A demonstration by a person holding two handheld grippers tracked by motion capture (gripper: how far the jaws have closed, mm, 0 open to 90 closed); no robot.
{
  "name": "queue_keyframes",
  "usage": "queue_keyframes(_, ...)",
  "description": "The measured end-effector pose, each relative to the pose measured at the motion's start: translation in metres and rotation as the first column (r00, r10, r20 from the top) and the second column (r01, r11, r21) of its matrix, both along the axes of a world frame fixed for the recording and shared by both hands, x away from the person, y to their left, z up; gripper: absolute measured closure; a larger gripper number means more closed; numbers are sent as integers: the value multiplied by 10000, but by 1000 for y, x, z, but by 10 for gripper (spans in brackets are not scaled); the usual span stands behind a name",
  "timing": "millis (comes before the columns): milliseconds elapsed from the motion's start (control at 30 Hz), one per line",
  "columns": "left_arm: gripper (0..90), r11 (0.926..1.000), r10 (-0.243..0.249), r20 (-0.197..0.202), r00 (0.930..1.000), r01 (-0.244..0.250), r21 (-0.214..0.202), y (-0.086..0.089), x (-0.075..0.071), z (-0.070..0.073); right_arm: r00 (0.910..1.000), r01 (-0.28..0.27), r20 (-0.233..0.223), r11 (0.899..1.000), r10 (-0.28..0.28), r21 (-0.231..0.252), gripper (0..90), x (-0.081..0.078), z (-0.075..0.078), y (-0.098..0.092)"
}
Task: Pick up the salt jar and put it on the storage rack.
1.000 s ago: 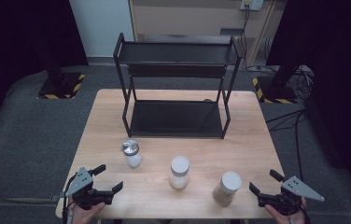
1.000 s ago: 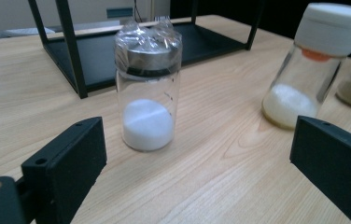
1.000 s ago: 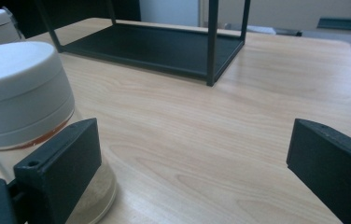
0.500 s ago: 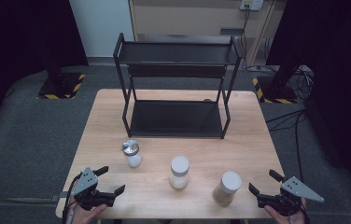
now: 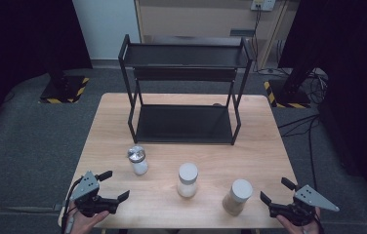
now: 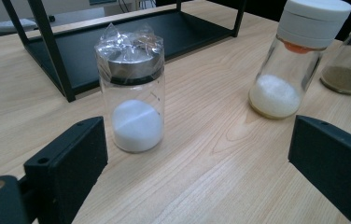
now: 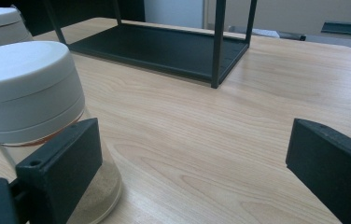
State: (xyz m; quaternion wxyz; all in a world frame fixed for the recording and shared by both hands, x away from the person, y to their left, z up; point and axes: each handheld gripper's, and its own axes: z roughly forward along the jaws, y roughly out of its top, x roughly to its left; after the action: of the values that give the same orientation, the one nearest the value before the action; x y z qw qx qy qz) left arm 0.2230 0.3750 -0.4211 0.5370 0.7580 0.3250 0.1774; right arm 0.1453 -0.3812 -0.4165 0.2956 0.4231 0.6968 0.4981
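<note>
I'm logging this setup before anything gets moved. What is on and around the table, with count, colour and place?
Metal-lidded jar: 1, clear glass, white powder, plastic-wrapped lid, table front left.
White-lidded jar: 1, clear glass, white grains, front middle.
Brown-powder jar: 1, white lid, front right.
Shelf rack: 1, black, two tiers, table back.
Table: 1, light wood.
Striped bases: 2, black and yellow, on the floor either side.
Left gripper: black, open, front left corner.
Right gripper: black, open, front right corner.

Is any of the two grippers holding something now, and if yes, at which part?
Nothing is held. The left gripper and the right gripper are both open, apart from the three jars on the table.
</note>
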Motion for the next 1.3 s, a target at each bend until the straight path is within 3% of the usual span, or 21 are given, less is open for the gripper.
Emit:
queue_keyframes(467, 31, 10000, 13, -99, 10000, -13, 16, 2, 11, 21, 10000, -3, -22, 10000, 4, 56, 42, 0, 0, -1)
queue_keyframes(867, 28, 9999, 106, -204, 9997, -108, -102, 0, 26, 31, 10000, -9, -9, 9999, 9, 116, 44, 0, 0, -2)
queue_keyframes(1300, 24, 9998, 76, -217, 9997, -72, 180, -8, 48, 42, 10000, -16, -32, 9998, 16, 194, 50, -1, 0, -3)
